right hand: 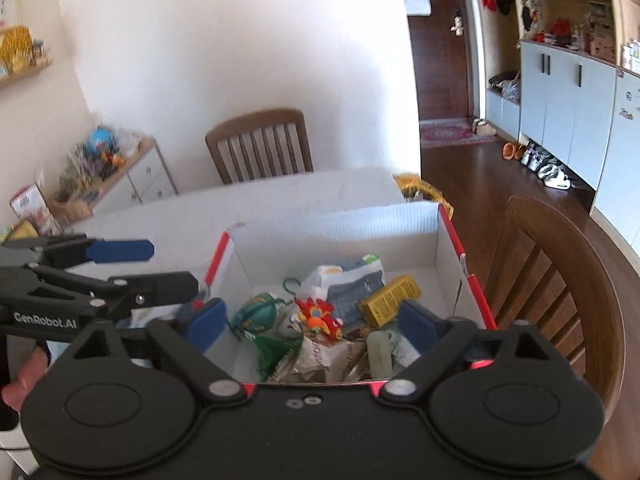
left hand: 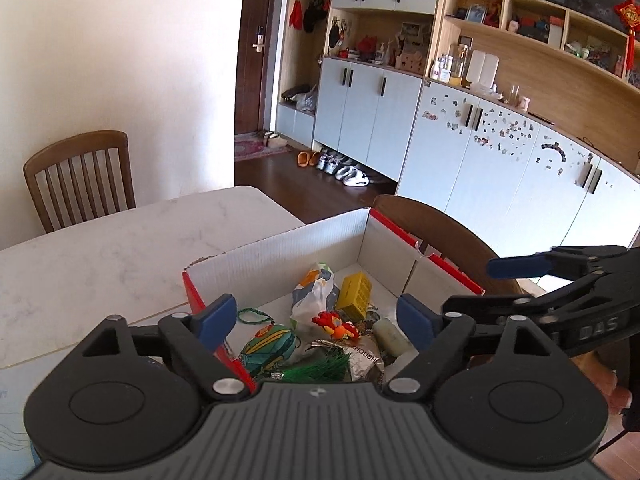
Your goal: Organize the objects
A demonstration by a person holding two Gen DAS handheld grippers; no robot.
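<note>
Both grippers over the box (left hand: 280, 248).
Left gripper (left hand: 316, 320) and right gripper (right hand: 312, 320) gape wide, empty, above the toys (right hand: 320, 318).

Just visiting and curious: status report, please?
Left gripper open, empty. Right gripper open, empty. Box holds the trinkets. Nothing blocking.

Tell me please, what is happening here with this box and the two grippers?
A person holds a gripper in each hand above an open cardboard box on a white table. The left gripper and the right gripper both stand open and hold nothing. The box already contains small things: a yellow carton, a red and orange toy, a green painted pouch and a plastic bag. Nothing is being gripped at this moment.
</note>
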